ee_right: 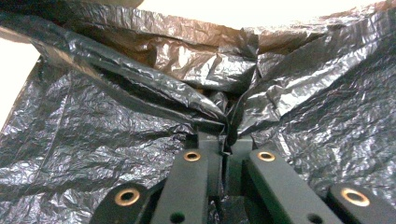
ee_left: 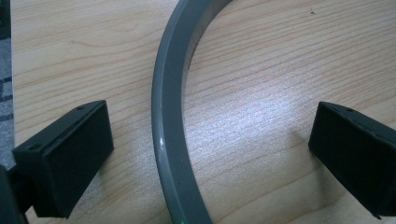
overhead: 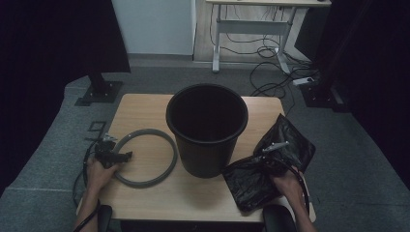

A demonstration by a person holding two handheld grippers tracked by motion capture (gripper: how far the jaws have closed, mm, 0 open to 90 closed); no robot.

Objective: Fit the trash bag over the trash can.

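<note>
Below, right gripper [ee_right: 227, 140] jaws pinching black bag [ee_right: 116, 130].

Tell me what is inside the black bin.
From the high view, the black bin looks empty: only its dark inner wall shows. The bottom is too dark to make out, so something small or black lying there cannot be ruled out.

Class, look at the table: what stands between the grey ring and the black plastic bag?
The black bin stands between the grey ring and black plastic bag, as the high view shows.

One black bin [overhead: 207, 128], one grey ring [overhead: 145, 157], one black bag [overhead: 270, 164].
</note>
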